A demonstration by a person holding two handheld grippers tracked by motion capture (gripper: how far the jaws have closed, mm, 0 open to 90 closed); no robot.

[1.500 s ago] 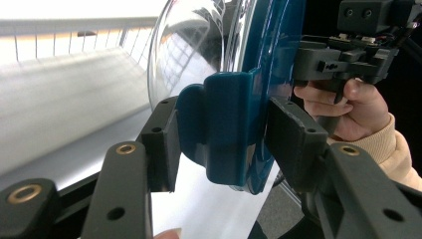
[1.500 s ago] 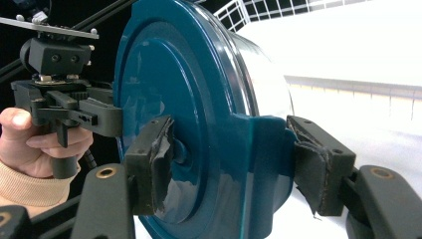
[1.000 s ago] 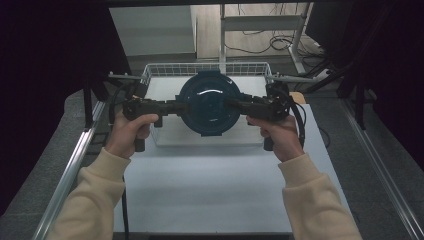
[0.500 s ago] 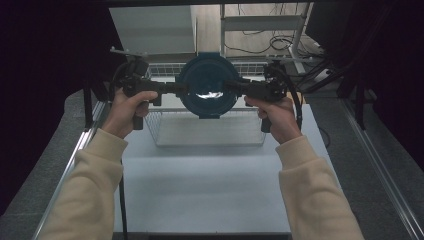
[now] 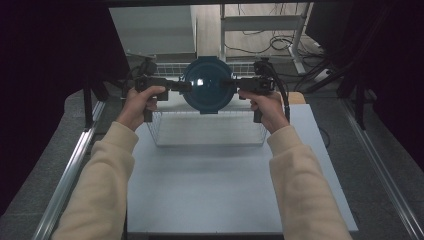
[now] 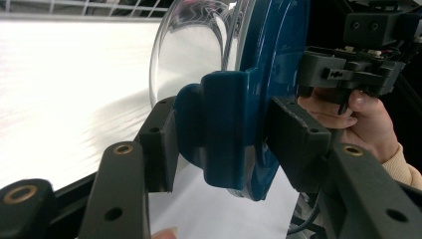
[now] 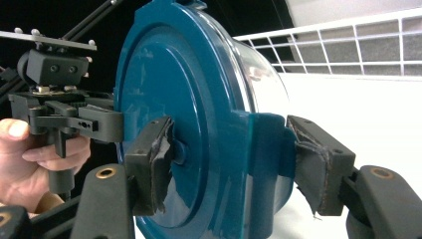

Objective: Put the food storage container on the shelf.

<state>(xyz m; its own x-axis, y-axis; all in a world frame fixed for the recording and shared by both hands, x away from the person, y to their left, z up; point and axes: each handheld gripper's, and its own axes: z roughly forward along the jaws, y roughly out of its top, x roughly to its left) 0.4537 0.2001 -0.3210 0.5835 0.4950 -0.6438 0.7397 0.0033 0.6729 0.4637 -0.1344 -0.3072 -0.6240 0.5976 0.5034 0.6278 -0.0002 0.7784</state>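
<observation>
We are holding a round clear plastic container with a dark blue lid [image 5: 205,85] up in the air between our two hands, above the white wire basket [image 5: 210,131] that is sitting on the pale grey desk [image 5: 225,195]. The container is turned on its side, so the lid is facing toward us in the high view and the clear body is pointing away.

Our left tool [image 5: 181,86] is clamping the lid's blue side latch; in the left gripper view [image 6: 226,137] its two black jaws are pressing on either side of that latch tab, one against the lid face and one on the clear-body side. Our right tool [image 5: 231,84] is gripping the opposite edge the same way; in the right gripper view [image 7: 234,152] one padded jaw is sitting on the flat lid face and the other on the blue latch at the rim, both touching. Both tools are closed firmly on the container, and nothing else is supporting it.

Our left hand [image 5: 140,100] and right hand [image 5: 265,102] are wrapping the tool handles, cream sleeves [image 5: 305,190] reaching in from below. Beyond the desk, cables are lying on the floor [image 5: 270,40].
</observation>
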